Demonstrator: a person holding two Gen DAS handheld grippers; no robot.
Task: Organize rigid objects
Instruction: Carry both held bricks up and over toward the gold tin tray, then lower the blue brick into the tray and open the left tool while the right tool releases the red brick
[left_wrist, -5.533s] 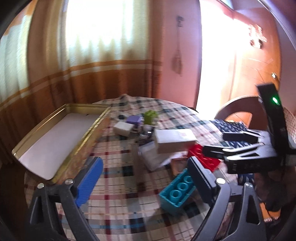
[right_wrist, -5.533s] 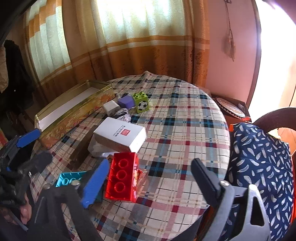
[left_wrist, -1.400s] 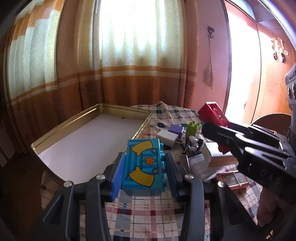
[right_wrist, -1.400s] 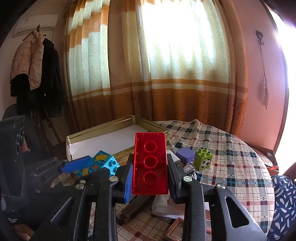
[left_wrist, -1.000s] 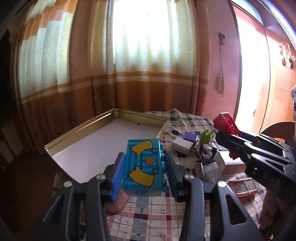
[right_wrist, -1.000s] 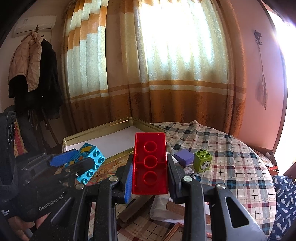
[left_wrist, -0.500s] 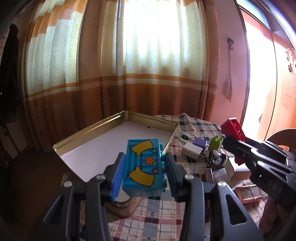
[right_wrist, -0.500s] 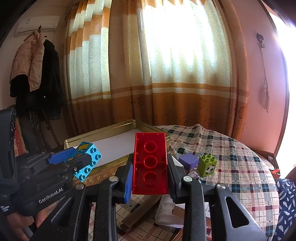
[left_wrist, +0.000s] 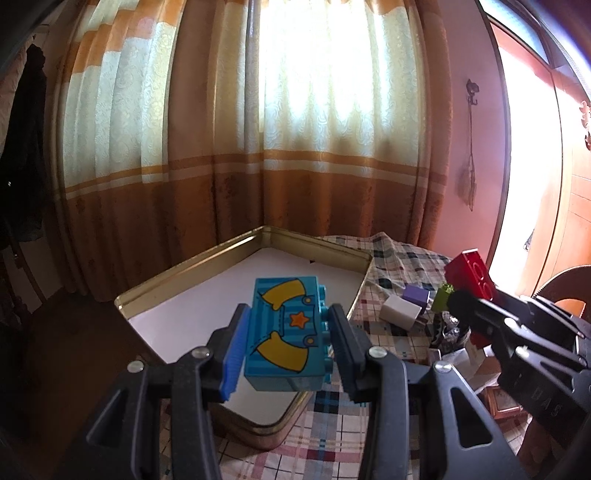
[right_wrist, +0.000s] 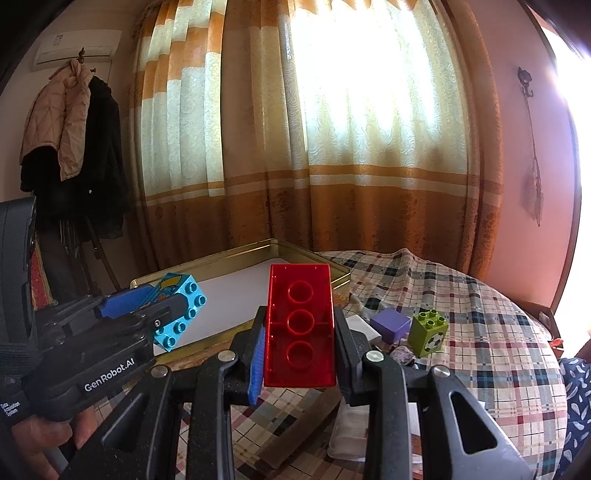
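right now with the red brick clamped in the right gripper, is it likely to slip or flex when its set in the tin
The red brick looks like stiff, hollow moulded plastic, so probably light and unlikely to flex. Its glossy faces may be slippery, though the right gripper clamps its flat long sides squarely. Being boxy, it should lie flat in the gold tin rather than roll.

"GenRobot.AI" is printed in white on the black body of the left tongs (right_wrist: 177, 314), seen from the right wrist. Small white lettering below it is too small to be read. "DAS" is embossed on the right tongs (left_wrist: 458, 299).
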